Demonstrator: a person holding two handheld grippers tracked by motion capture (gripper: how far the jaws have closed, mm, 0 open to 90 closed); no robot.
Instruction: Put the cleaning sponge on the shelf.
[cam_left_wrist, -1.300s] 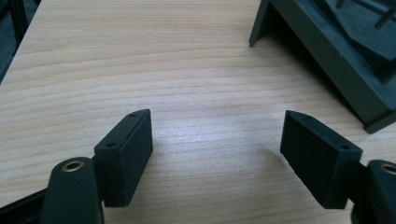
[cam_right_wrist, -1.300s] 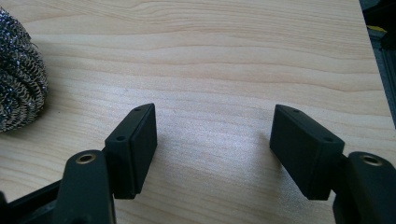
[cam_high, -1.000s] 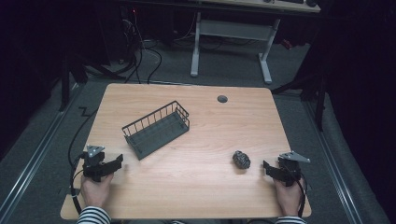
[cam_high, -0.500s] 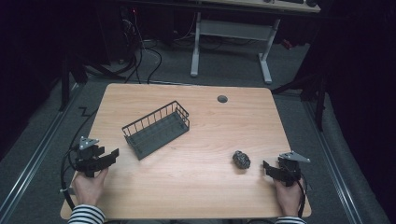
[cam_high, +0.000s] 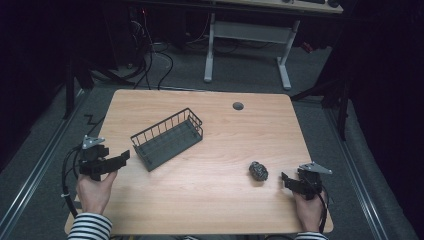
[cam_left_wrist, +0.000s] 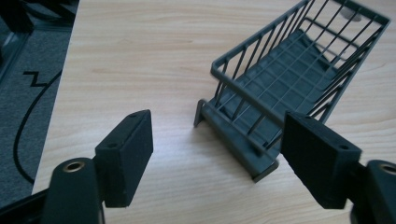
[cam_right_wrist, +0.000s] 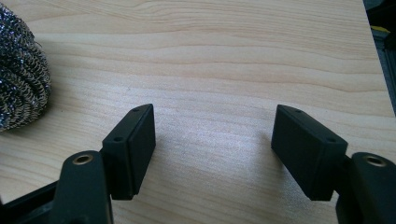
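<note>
Left gripper (cam_high: 122, 157) raised beside the wire basket (cam_high: 167, 138), right gripper (cam_high: 285, 178) low near the scourer (cam_high: 258, 171), both released, empty

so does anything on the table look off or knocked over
Nothing is spilled or damaged. The wire basket stands upright but sits askew, turned at an angle to the table edges. The steel wool scrubber lies loose on the wood near the right gripper, untouched.

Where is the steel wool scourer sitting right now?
In the high view the scourer lies on the table's right side, just left of the right gripper.
</note>
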